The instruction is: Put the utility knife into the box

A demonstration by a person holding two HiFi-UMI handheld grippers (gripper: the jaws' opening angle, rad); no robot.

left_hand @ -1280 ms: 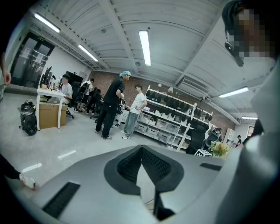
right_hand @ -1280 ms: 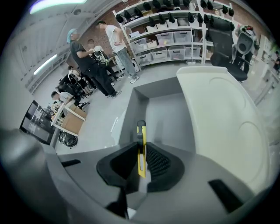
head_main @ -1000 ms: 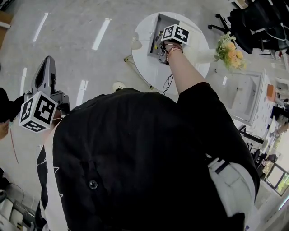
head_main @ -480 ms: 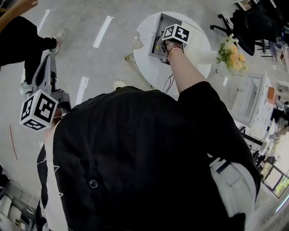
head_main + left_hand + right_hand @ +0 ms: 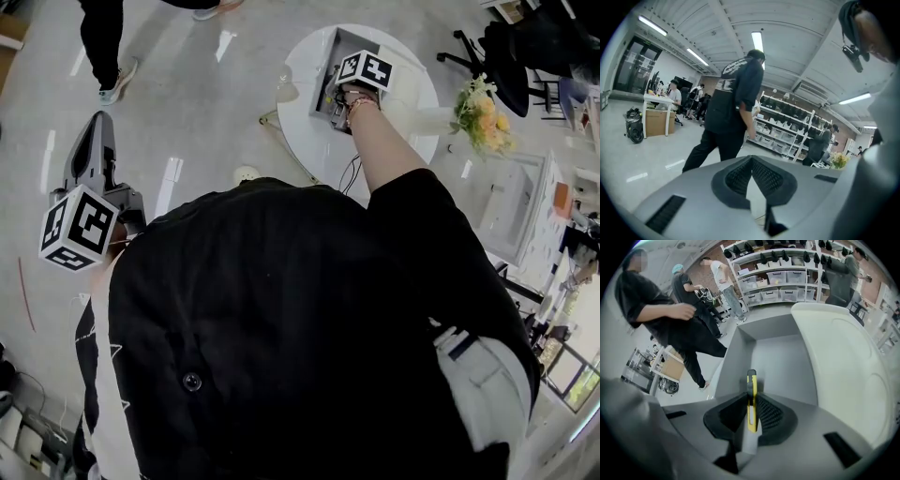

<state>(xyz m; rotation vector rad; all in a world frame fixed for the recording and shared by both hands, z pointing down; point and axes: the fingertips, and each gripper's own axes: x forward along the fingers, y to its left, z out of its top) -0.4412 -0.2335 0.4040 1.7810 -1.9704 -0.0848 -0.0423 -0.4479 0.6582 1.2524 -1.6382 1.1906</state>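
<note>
A yellow utility knife (image 5: 751,401) stands on edge between the pads of my right gripper (image 5: 751,398), which is shut on it. The knife's tip points into an open grey box (image 5: 785,364) just ahead of and below the jaws. In the head view that box (image 5: 327,54) lies on a round white table (image 5: 405,133), and the right gripper (image 5: 364,71) hovers over its near end, its jaws hidden under the marker cube. My left gripper (image 5: 92,159) hangs at my side over the floor, away from the table. Its jaws (image 5: 751,160) meet at the tips with nothing held.
A person (image 5: 730,108) walks across the floor (image 5: 110,42) near my left side. A bunch of yellow flowers (image 5: 482,107) stands beside the table, with a white cabinet (image 5: 514,208) and black chairs (image 5: 525,42) to the right. Shelves (image 5: 780,268) line the far wall.
The passer-by has moved across the floor at the upper left. The left gripper shifted slightly. The right gripper stays over the box with the knife.
</note>
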